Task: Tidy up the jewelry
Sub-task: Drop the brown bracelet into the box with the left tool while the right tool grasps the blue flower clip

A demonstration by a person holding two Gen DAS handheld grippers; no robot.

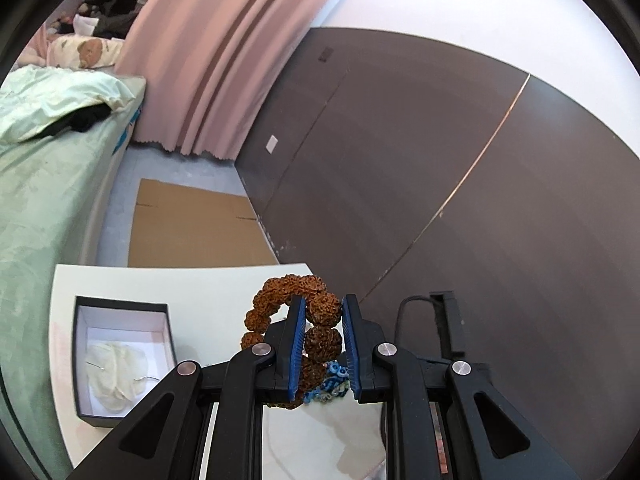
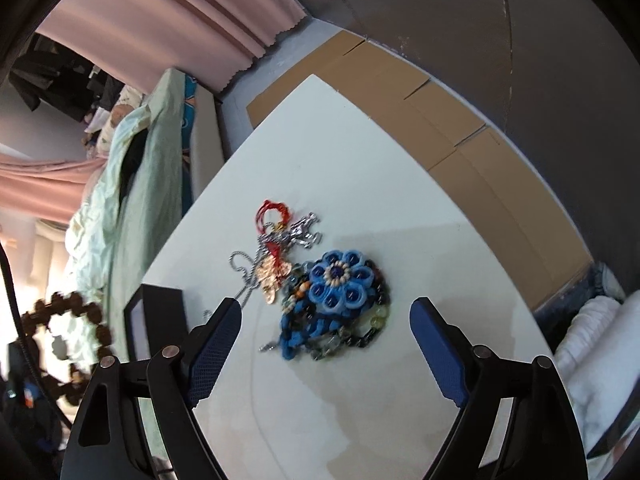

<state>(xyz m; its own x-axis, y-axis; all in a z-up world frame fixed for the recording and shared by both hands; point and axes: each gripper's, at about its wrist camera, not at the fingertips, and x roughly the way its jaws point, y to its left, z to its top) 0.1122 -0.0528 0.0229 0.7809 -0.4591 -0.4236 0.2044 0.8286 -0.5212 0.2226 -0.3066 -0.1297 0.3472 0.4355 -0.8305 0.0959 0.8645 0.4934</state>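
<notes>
My left gripper [image 1: 323, 308] is shut on a brown seed-bead bracelet [image 1: 288, 284] and holds it up above the white table [image 1: 208, 288]. The bracelet also shows at the left edge of the right wrist view [image 2: 86, 312]. A black box [image 1: 120, 304] with a white lining and a pale cloth inside stands on the table to the left. My right gripper [image 2: 326, 312] is open above a pile of jewelry: a blue knitted flower piece [image 2: 340, 280], dark and clear bead strands [image 2: 372, 328], a silver chain [image 2: 244, 276] and a red cord piece [image 2: 272, 210].
A bed with pale green bedding [image 1: 44, 184] runs along the table's left side. Flattened cardboard [image 1: 192, 224] lies on the floor beyond the table. A dark wall panel [image 1: 480, 184] and pink curtain [image 1: 208, 52] stand behind. White fabric [image 2: 596, 336] lies at the right.
</notes>
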